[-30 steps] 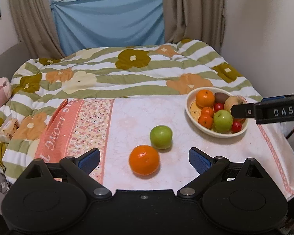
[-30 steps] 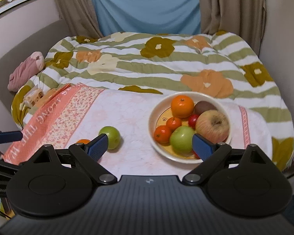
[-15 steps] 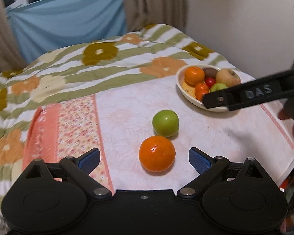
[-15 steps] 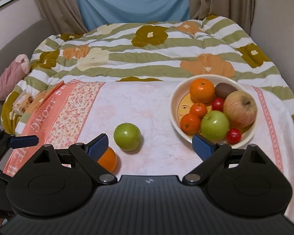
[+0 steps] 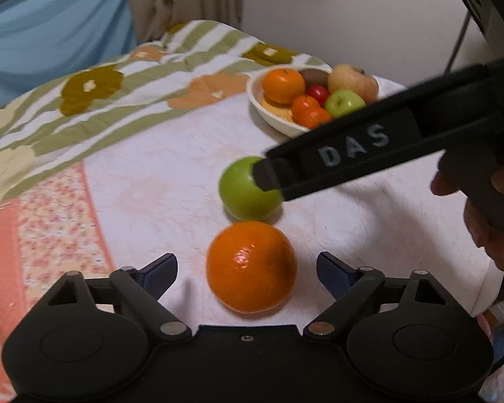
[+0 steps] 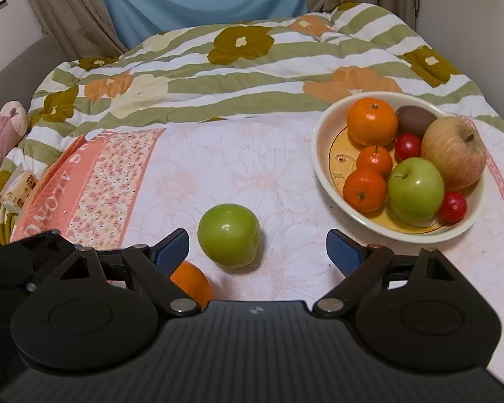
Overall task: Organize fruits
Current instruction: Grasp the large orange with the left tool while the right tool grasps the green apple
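I see my left tool (image 5: 247, 270) spread wide, its blue pads flanking the round orange mandarin (image 5: 251, 266) without touching it. My right tool (image 6: 257, 248) is likewise spread, the glossy green apple (image 6: 229, 234) lying between its fingertips, apart from both. Both fruits rest on the pink floral cloth (image 6: 218, 168) over the bed. The cream ceramic bowl (image 6: 322, 164) of mixed fruit stands well apart, to the right.

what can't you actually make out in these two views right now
- Loose orange: right wrist view, mostly hidden behind the right gripper body.
- Loose green apple: left wrist view, its right side covered by the right gripper's finger.
- Bowl: left wrist view, near rim hidden by that finger.
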`<action>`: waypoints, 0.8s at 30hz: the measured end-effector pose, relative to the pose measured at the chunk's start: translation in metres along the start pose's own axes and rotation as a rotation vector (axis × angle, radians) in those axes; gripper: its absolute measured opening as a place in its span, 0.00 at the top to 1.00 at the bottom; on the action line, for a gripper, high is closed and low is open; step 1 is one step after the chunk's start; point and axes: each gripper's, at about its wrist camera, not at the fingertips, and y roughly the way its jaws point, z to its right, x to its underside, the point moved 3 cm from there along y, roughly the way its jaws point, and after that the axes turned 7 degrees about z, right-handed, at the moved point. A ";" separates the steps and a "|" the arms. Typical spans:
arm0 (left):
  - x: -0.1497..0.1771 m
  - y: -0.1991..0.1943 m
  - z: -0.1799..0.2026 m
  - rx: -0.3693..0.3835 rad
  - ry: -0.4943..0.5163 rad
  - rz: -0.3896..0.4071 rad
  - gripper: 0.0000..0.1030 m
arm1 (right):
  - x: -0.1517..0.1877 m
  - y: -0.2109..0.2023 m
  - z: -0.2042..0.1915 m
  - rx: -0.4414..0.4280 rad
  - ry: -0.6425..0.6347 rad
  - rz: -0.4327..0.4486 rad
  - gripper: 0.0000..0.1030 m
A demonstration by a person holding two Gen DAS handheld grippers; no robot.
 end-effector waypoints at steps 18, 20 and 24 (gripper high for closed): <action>0.010 0.024 -0.005 0.051 0.027 -0.031 0.36 | 0.007 0.047 -0.016 -0.023 0.003 -0.065 0.18; 0.010 0.023 -0.006 0.053 0.024 -0.032 0.36 | 0.007 0.049 -0.018 -0.027 -0.002 -0.068 0.20; 0.011 0.021 -0.008 0.048 0.020 -0.034 0.36 | 0.007 0.053 -0.021 -0.038 -0.015 -0.076 0.31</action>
